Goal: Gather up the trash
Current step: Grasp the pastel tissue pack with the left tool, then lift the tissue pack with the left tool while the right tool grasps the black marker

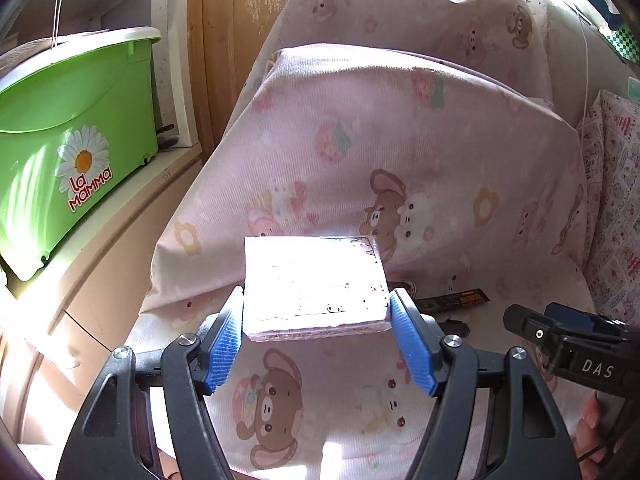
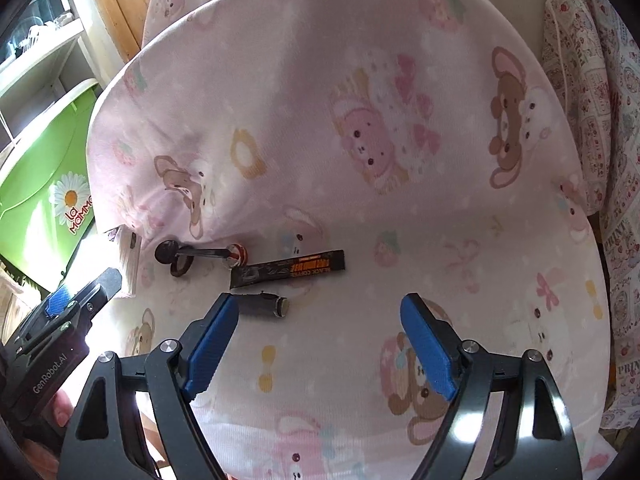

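My left gripper is shut on a square pink-and-white tissue pack, its blue pads pressing on the pack's two sides above the bear-print sheet. To its right lies a black coffee sachet, with my right gripper beyond it. In the right wrist view my right gripper stands open over the sheet with nothing between its fingers. Just ahead of it lie the black coffee sachet and a small grey crumpled wrapper by the left fingertip. A dark hair tie with a red-and-white bead lies further left.
A green tub with a daisy label sits on a white shelf at the left. Pink bear-print pillows rise behind the trash. A patterned cloth hangs at the right. My left gripper shows at the right view's lower left.
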The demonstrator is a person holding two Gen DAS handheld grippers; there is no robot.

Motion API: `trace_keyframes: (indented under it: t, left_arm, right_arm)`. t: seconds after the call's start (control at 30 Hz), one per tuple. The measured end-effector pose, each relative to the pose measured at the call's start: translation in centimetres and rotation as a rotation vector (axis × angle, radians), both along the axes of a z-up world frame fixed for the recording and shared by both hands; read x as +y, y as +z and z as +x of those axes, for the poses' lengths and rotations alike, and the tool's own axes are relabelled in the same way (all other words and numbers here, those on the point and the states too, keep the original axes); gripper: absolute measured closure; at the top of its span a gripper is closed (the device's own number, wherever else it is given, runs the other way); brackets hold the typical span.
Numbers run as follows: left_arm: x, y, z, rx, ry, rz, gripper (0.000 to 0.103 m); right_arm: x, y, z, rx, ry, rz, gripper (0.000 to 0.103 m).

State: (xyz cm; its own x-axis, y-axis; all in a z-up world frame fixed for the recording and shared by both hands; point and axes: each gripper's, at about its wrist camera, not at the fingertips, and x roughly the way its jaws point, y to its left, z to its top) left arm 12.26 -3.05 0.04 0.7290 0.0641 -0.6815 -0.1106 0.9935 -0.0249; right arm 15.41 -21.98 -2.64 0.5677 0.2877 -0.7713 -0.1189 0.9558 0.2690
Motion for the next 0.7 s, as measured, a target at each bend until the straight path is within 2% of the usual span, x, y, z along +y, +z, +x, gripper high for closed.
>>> trace_keyframes:
  t: [0.07,0.23,0.33,0.57,0.63,0.7]
  left_arm:
    - [0.6,0.6,-0.2,-0.018,0.018,0.011,0.034]
    - [1.8,2.0,-0.5,-0.058,0.058,0.005,0.034]
    - [2.6,2.3,-0.6,-0.062,0.071,-0.028,0.033]
    - [2.7,2.2,-0.5,-0.058,0.058,-0.039,0.033]
    - [2.8,2.2,-0.6,-0.058,0.059,-0.038,0.033]
    - [3.0,2.2,-0.7,-0.056,0.064,-0.044,0.033]
  right_arm:
    - [1.3,0.0,0.1,-0.017,0.057,-0.026,0.029]
    - [4.4,-1.0,0.0,-0.016,0.165,-0.088,0.039]
    - [5.6,-1.3,-0.2,-0.038,0.204,-0.127,0.041]
    - [6.7,-1.8,0.3,-0.031,0.217,-0.162,0.042]
    - [6.6,-2.4,0.8,-0.005,0.210,-0.145,0.046]
    - [6.3,-2.8,1.0,0.032,0.215,-0.113,0.056]
